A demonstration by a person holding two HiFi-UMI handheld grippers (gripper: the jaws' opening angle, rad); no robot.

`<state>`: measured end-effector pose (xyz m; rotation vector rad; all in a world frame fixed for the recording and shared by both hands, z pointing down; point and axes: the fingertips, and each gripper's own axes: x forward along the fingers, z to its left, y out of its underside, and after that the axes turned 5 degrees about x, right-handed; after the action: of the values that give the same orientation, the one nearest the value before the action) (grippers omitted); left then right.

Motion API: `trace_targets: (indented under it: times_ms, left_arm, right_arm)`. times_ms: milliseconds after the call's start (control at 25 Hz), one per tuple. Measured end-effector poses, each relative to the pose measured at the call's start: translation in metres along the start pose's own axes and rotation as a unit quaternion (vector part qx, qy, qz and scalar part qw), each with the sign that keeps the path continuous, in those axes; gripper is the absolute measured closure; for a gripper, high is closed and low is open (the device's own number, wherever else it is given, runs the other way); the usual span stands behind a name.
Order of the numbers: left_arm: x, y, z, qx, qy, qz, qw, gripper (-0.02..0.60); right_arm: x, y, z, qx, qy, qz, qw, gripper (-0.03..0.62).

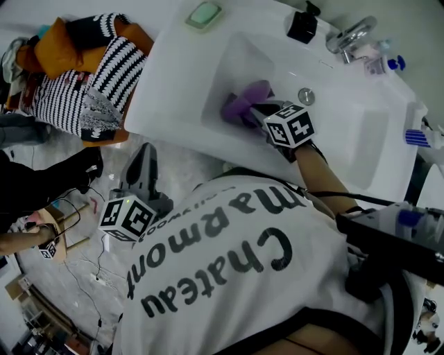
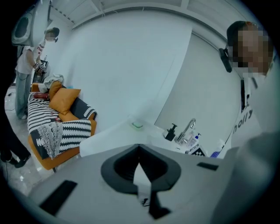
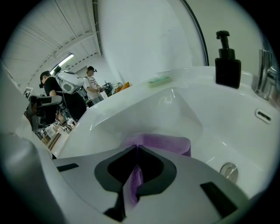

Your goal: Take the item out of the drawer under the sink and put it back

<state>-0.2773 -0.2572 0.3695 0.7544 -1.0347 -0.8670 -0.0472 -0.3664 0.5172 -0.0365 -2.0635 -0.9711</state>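
Note:
A purple cloth [image 1: 244,102] hangs inside the white sink [image 1: 361,142], left of the drain [image 1: 306,96]. My right gripper [image 1: 252,111] reaches down into the basin and is shut on that cloth. In the right gripper view a fold of the purple cloth [image 3: 168,143] runs between the closed jaws of the right gripper [image 3: 136,148] and spreads out beyond them over the sink [image 3: 175,107]. My left gripper [image 1: 146,148] is held low beside the sink's left edge, over the floor. In its own view the left gripper [image 2: 139,147] has its jaws together with nothing between them. No drawer is in view.
A black soap dispenser [image 1: 302,26], a faucet [image 1: 350,35] and bottles stand along the sink's back rim, with a green soap [image 1: 204,15] at the far corner. An orange sofa with striped cushions [image 1: 76,76] stands left of the sink. Other people stand in the background.

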Motion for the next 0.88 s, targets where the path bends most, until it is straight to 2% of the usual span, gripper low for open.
trace_targets:
  times_ms: [880]
  left_arm:
    - [-0.017, 0.013, 0.007, -0.014, -0.023, 0.002, 0.9996, 0.572]
  right_arm:
    - [0.017, 0.023, -0.017, -0.011, 0.019, 0.045, 0.999, 0.569]
